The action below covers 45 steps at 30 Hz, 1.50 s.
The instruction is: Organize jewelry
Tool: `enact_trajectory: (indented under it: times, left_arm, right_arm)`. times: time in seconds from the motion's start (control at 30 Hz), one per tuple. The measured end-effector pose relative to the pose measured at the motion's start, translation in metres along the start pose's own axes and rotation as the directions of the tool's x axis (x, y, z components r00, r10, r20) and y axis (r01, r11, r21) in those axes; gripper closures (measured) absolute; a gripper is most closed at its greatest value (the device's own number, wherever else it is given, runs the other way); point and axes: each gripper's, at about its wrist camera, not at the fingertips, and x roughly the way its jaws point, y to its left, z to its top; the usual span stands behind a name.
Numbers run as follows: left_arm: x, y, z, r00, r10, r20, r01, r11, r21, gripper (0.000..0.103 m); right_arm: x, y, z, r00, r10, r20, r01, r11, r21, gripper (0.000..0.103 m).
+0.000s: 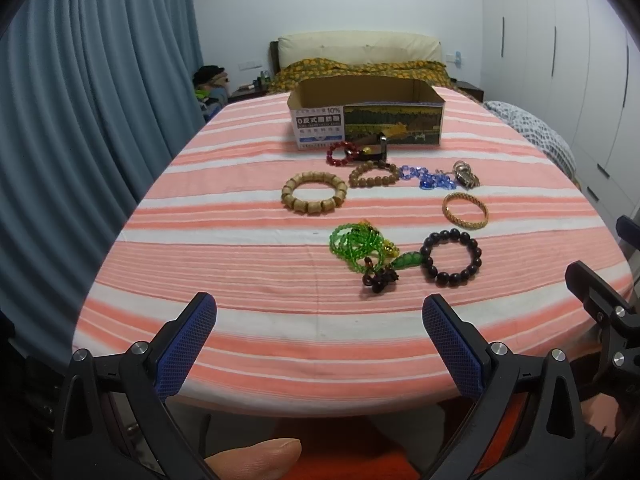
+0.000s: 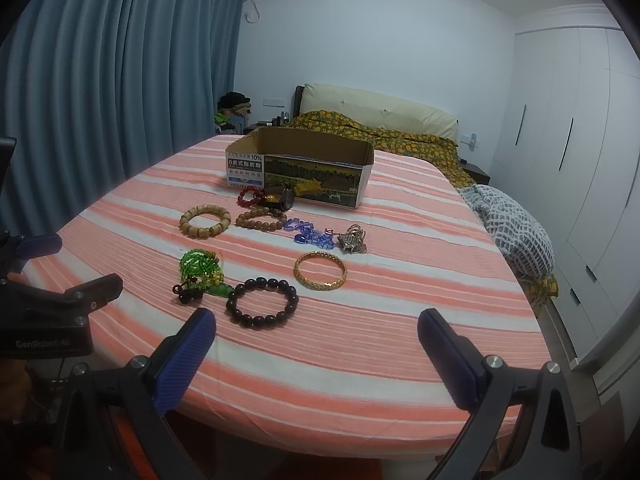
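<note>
Several pieces of jewelry lie on a striped cloth (image 1: 260, 272): a dark bead bracelet (image 1: 451, 258) (image 2: 262, 302), a green bead string (image 1: 358, 246) (image 2: 200, 266), a gold bangle (image 1: 465, 210) (image 2: 320, 270), a chunky wooden bracelet (image 1: 314, 192) (image 2: 205, 220), a brown bead bracelet (image 1: 374, 174), blue crystals (image 1: 428, 178), a silver charm (image 1: 464, 174) and a red bracelet (image 1: 340, 153). An open cardboard box (image 1: 366, 120) (image 2: 300, 172) stands behind them. My left gripper (image 1: 320, 340) is open and empty near the front edge. My right gripper (image 2: 316, 354) is open and empty, close to the dark bracelet.
The table's front edge (image 1: 320, 408) lies just under both grippers. A bed (image 2: 380, 128) stands behind the table, curtains (image 1: 100, 100) on the left, wardrobes (image 2: 580, 160) on the right. The left gripper shows at the right wrist view's left edge (image 2: 60, 300).
</note>
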Motion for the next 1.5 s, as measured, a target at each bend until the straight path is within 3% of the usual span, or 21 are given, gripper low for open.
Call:
enact_trajectory:
  times: [0.83, 1.5]
  left_arm:
    - [0.005, 0.0019, -0.0007, 1.0, -0.003, -0.005, 0.003, 1.0, 0.001, 0.0]
    - [0.0023, 0.0018, 0.0045, 0.999, -0.051, 0.009, 0.051, 0.999, 0.008, 0.0]
  right_arm:
    - [0.0033, 0.0015, 0.0002, 1.0, 0.002, -0.01, -0.002, 1.0, 0.001, 0.0]
    - [0.0022, 0.0008, 0.0035, 1.0, 0.012, 0.008, -0.012, 1.0, 0.005, 0.0]
